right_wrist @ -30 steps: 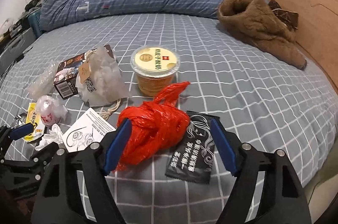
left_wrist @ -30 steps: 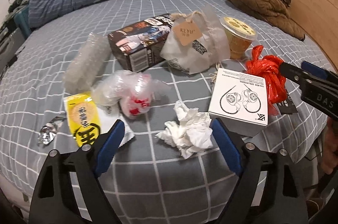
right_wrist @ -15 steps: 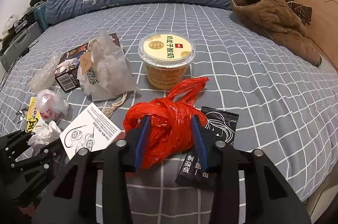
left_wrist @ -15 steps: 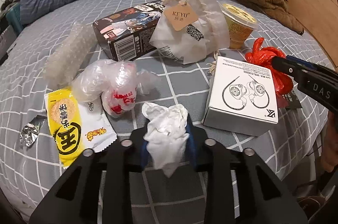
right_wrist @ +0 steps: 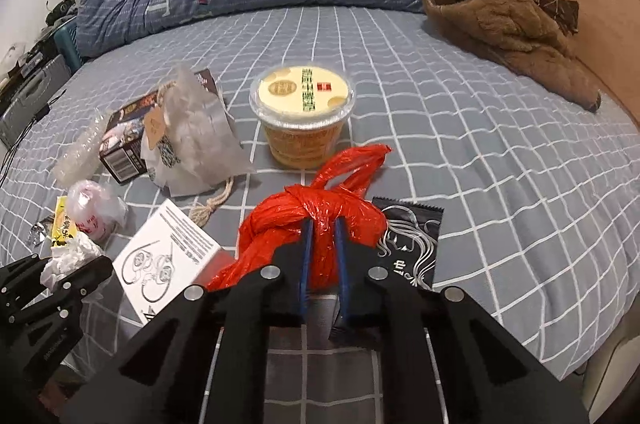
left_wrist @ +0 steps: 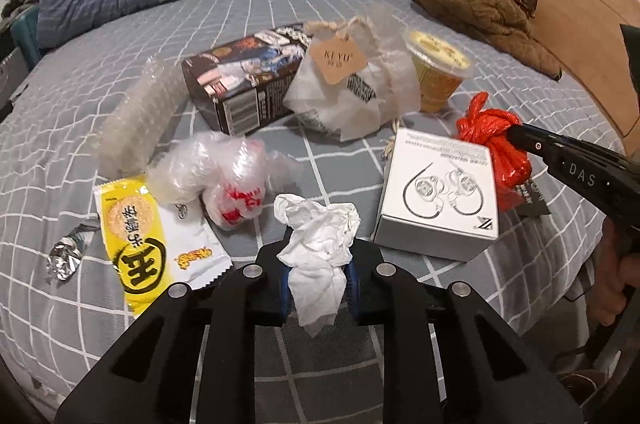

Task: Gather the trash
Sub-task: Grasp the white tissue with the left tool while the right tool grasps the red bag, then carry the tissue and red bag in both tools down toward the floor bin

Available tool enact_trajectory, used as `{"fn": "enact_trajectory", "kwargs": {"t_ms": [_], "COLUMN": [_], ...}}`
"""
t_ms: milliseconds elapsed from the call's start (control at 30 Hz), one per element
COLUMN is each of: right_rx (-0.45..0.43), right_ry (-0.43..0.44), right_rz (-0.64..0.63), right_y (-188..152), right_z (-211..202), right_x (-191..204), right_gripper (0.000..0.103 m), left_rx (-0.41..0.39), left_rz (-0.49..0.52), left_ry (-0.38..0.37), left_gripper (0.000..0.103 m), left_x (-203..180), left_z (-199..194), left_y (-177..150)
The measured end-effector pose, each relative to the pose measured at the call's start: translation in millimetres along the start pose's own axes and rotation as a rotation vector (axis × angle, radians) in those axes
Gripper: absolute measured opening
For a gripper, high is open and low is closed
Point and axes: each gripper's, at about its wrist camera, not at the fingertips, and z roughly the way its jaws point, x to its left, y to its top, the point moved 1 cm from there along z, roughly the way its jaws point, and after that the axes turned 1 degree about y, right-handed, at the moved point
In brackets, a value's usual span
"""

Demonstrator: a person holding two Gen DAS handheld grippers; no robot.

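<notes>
Tongs first: left tongs [left_wrist: 318,276] have just closed and pinch the crumpled tissue [left_wrist: 318,244], right tongs [right_wrist: 322,256] have just closed on the knotted red bag [right_wrist: 312,224]. Both catches flank the white earphone box [left_wrist: 438,192], tissue left, bag right, probably barely off the bed [right_wrist: 480,152]. Each hand's load lifts straight up.

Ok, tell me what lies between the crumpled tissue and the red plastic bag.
The white earphone box lies between the crumpled tissue and the red plastic bag, clearest in the left wrist view.
</notes>
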Motion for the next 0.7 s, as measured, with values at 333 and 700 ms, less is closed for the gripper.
{"fn": "enact_trajectory", "kwargs": {"t_ms": [333, 700], "right_rx": [-0.066, -0.147], "right_ry": [-0.014, -0.021], "right_rz": [-0.01, -0.035], "right_y": [4.7, -6.7], "right_z": [-25.4, -63.2], "right_x": [2.3, 14.3], "right_gripper": [0.01, 0.01], "left_rx": [-0.04, -0.061], "left_rz": [0.001, -0.011], "left_ry": [0.012, 0.018], "left_gripper": [0.021, 0.021], "left_x": [3.6, 10.0], "left_z": [-18.7, -46.6], "left_y": [2.4, -1.9]}}
